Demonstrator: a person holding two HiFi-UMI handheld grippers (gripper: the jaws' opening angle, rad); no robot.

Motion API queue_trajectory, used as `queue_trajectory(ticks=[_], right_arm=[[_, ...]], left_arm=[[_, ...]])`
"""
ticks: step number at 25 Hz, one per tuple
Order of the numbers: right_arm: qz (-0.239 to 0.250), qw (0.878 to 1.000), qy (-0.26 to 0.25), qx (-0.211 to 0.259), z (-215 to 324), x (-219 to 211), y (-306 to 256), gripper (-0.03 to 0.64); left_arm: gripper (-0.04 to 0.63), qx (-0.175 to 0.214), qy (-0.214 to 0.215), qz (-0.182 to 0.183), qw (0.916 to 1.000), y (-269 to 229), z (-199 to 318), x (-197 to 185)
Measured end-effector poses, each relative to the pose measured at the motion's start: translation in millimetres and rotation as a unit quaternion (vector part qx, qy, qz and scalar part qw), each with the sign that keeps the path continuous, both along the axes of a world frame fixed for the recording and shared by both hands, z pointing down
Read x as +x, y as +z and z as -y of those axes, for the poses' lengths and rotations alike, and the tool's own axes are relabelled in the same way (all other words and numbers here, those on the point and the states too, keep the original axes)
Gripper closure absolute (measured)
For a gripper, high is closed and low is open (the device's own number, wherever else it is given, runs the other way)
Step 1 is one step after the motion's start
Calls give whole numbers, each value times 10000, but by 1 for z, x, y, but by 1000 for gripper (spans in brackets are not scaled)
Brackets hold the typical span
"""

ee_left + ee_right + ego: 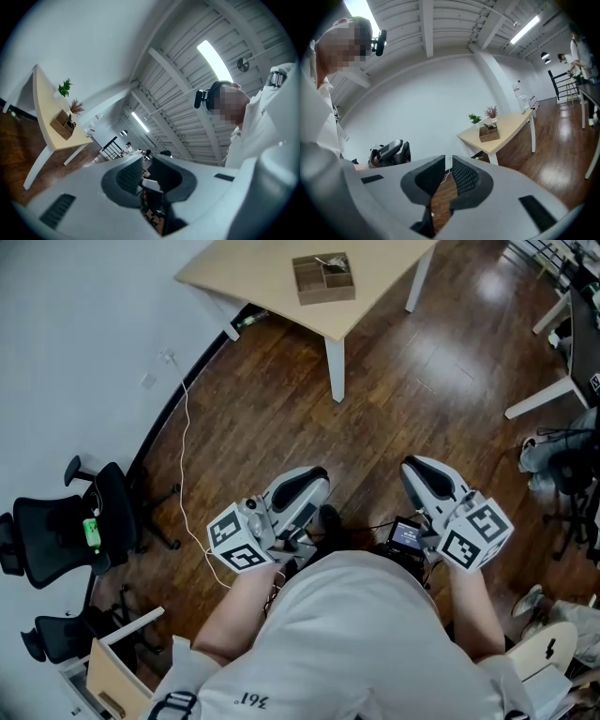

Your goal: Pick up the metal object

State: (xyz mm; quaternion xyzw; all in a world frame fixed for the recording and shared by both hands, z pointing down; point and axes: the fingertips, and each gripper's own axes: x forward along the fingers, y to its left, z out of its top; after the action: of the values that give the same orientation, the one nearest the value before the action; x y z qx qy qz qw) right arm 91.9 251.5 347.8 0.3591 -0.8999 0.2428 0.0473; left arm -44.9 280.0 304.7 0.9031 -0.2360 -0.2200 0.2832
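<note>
A light wooden table (pixel 262 273) stands far ahead, and an open wooden box (pixel 323 277) with compartments rests on it. Something thin lies in the box, too small to name. No metal object shows clearly. I hold both grippers close to my body over the wood floor, far from the table. My left gripper (pixel 314 476) has its jaws together and empty. My right gripper (pixel 417 468) looks the same, with nothing between its jaws. The left gripper view shows the left gripper (pixel 143 159) tilted upward, with the box (pixel 62 124) at far left. The right gripper (pixel 448 161) faces the box (pixel 489 133).
Black office chairs (pixel 56 531) stand by the white wall at left, and a white cable (pixel 187 427) runs across the floor. White desk legs (pixel 553 395) and bags are at right. Small plants (pixel 476 118) sit on the table. A person (pixel 576 51) stands far off.
</note>
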Motion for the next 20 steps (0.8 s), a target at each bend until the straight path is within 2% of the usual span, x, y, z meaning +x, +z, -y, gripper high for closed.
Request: queue_trajectory(ticks=[1, 2, 10, 17, 20], right_arm=[[-40, 10000, 2, 29, 2, -5, 0, 584], [-71, 10000, 9, 61, 4, -10, 0, 584], [-113, 9996, 231, 123, 28, -26, -1, 584], [-188, 9997, 174, 64, 54, -23, 6, 584], [-158, 9998, 64, 76, 75, -17, 9, 584]], left_arm=[[507, -7, 16, -13, 10000, 0, 2, -4], [482, -23, 29, -9, 10000, 2, 4, -9], [482, -197, 228, 184, 9994, 13, 24, -30], [482, -409, 447, 281, 9978, 27, 43, -15], [482, -414, 409, 299, 9979, 29, 59, -6]])
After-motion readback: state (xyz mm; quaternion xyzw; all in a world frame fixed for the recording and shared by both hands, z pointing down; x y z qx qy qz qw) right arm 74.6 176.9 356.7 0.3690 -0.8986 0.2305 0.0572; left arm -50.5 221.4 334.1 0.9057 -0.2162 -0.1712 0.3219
